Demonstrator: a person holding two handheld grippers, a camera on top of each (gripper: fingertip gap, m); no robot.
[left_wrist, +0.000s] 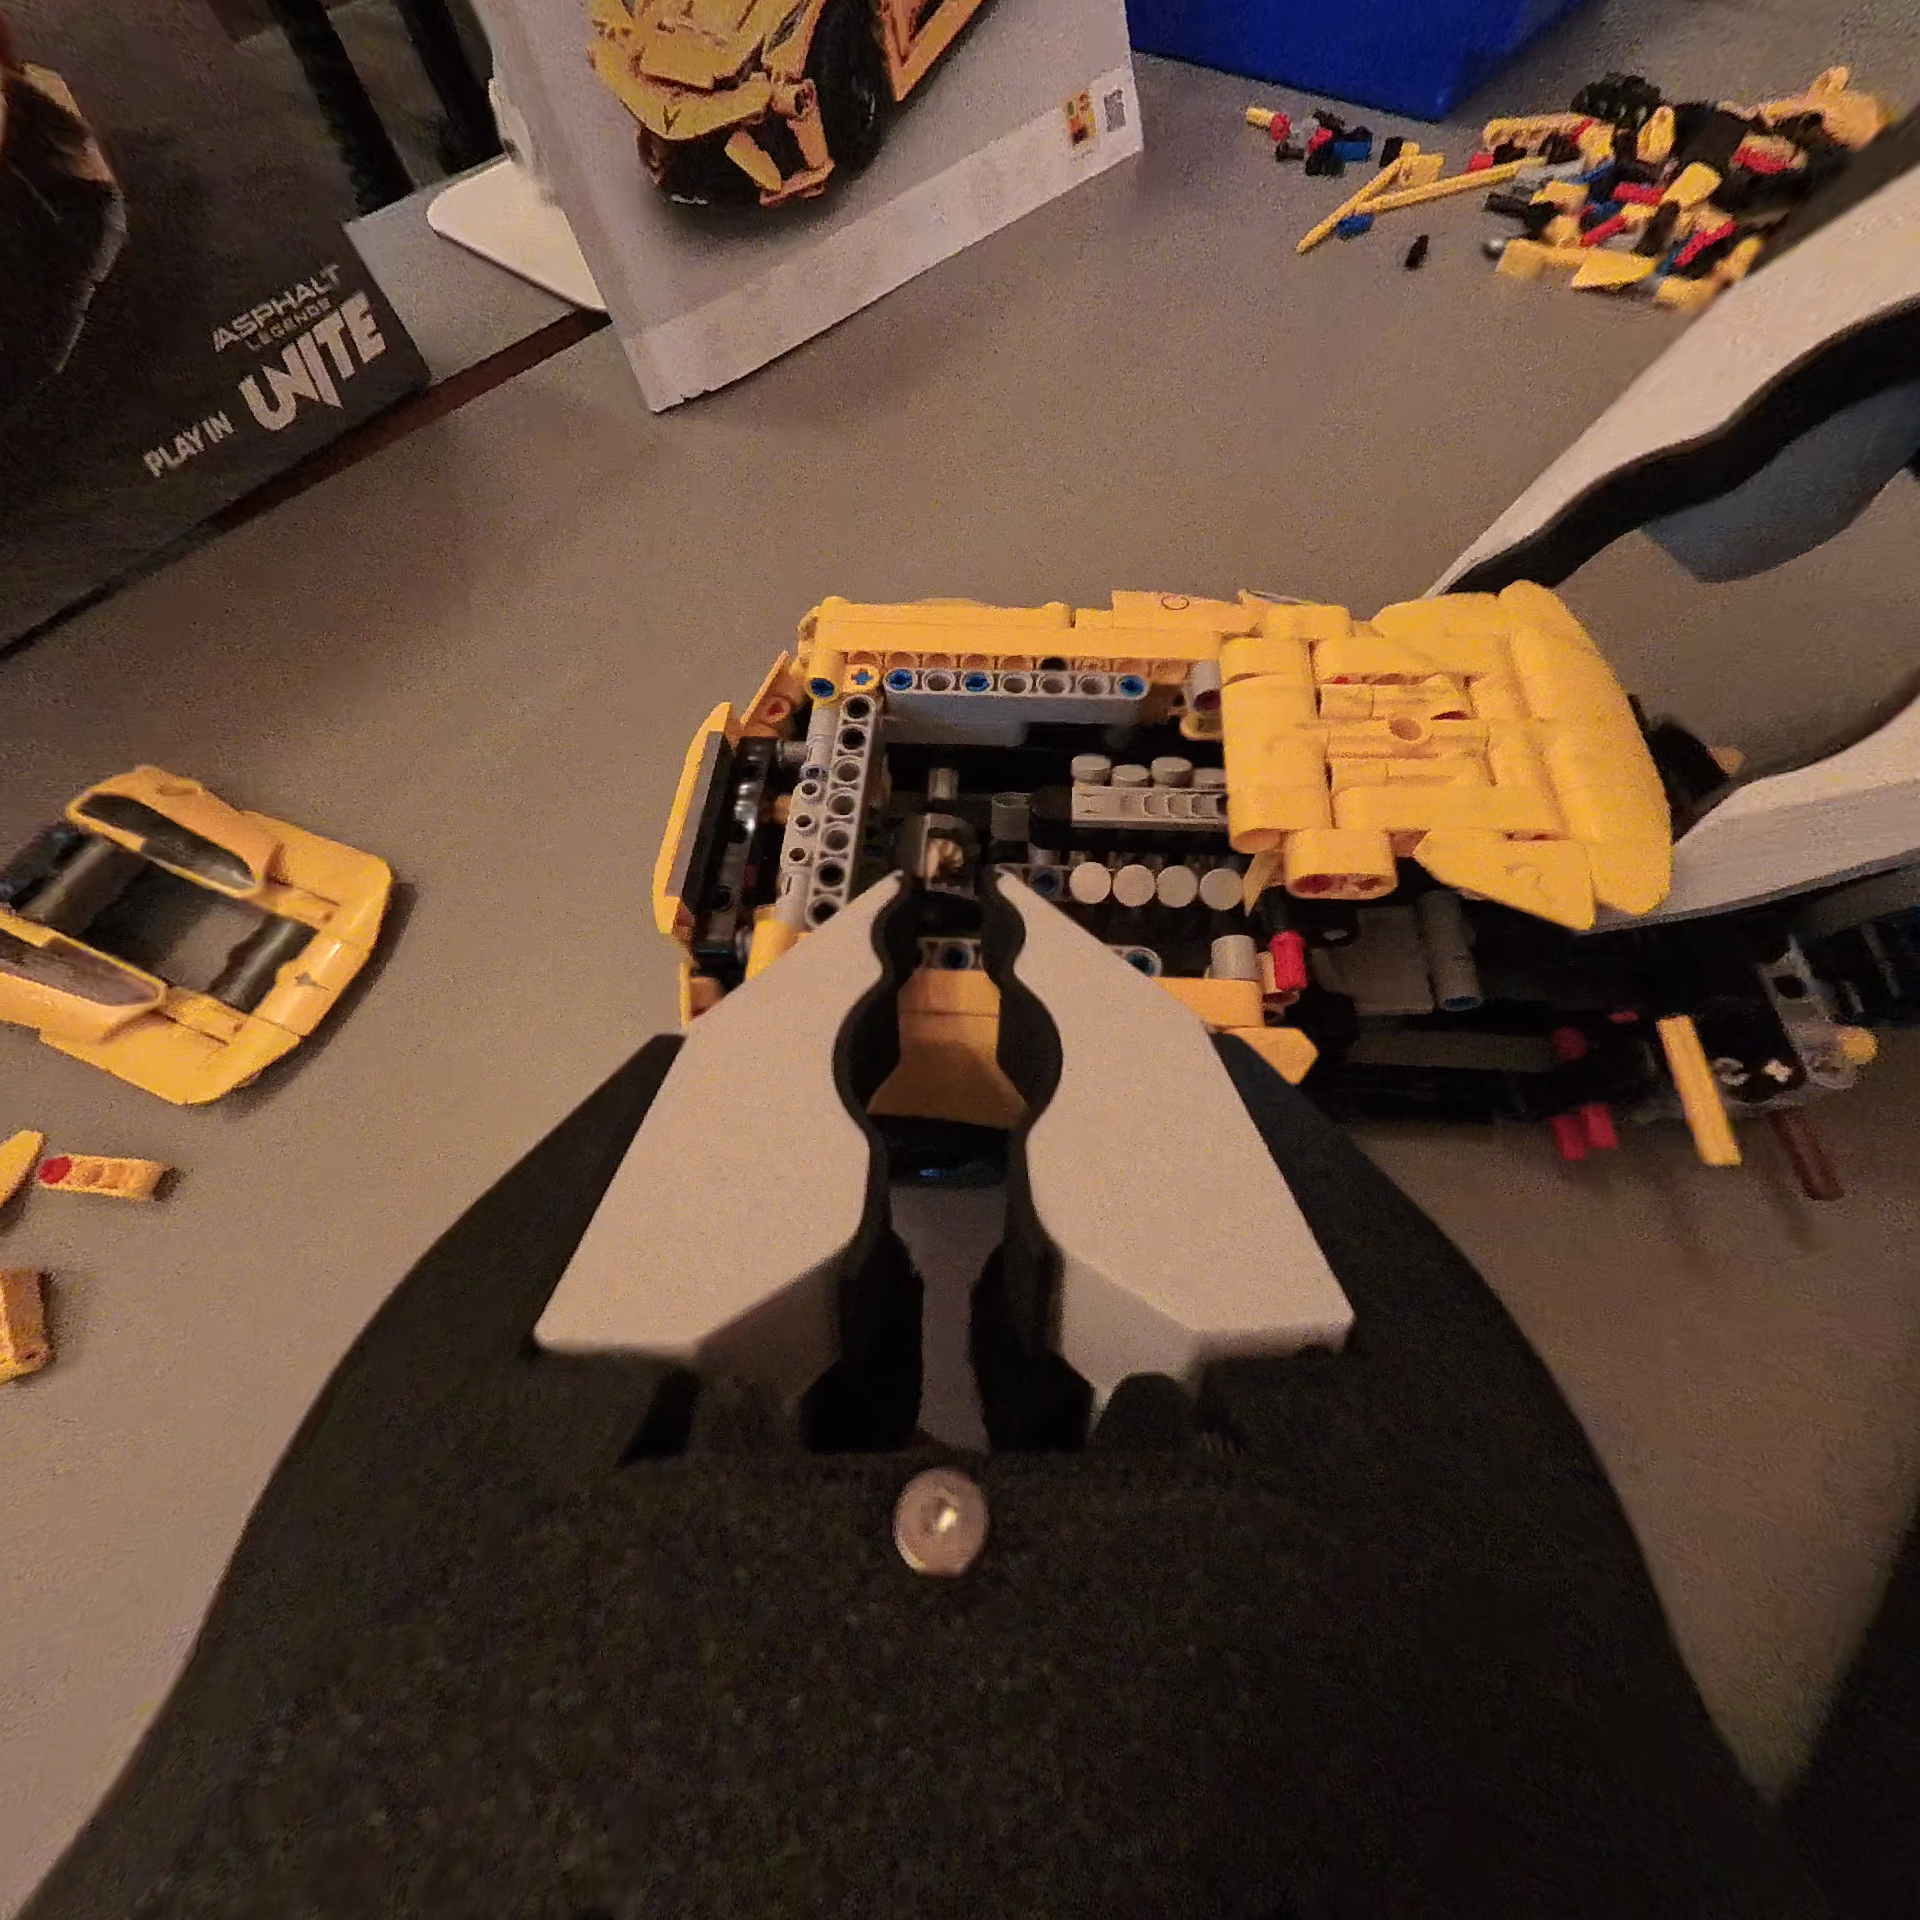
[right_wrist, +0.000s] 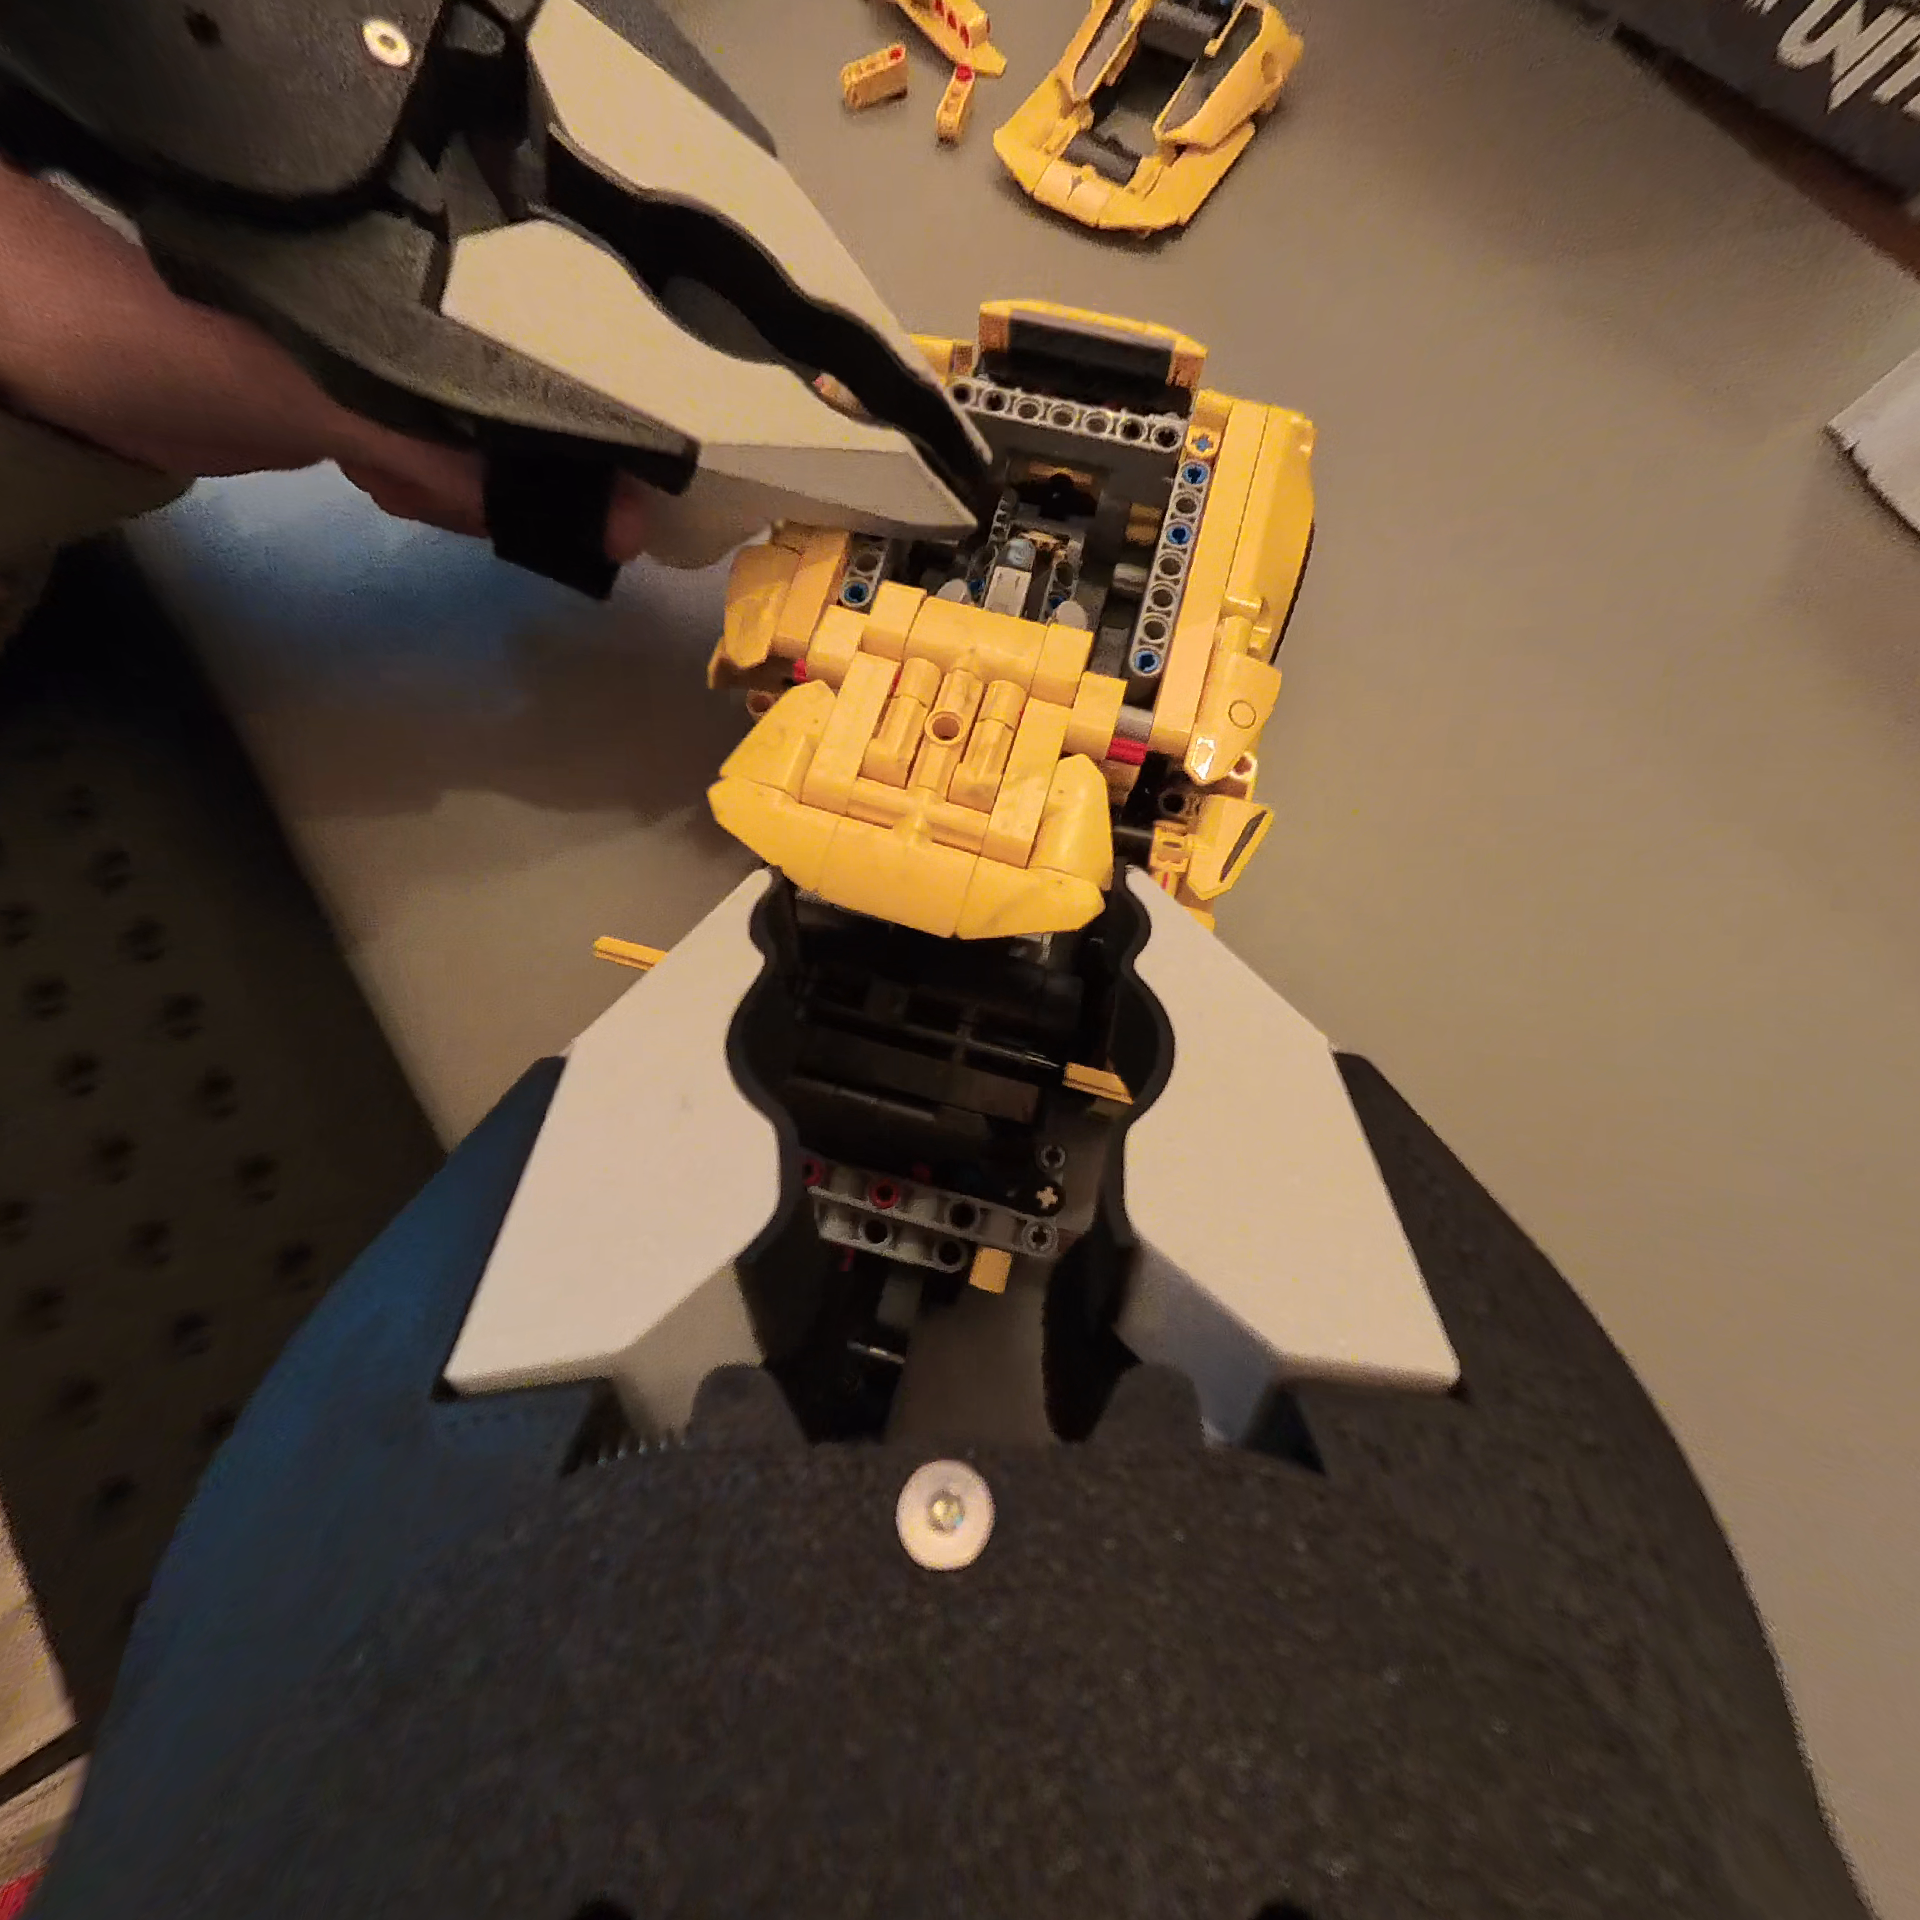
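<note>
White lettering on dark box, uncopied

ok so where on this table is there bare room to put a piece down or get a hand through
Bare table lies between the propped booklet and the half-built yellow car, and between that car and the detached yellow body section. Crowded: the loose brick pile at far right, small yellow pieces at the left edge, and around the car, where the left gripper and right gripper close in.

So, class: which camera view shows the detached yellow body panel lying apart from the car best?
The left wrist view: the detached yellow body panel lies whole at the left, close enough to show its dark openings. The right wrist view shows it farther off at the top edge, slightly cropped.
</note>
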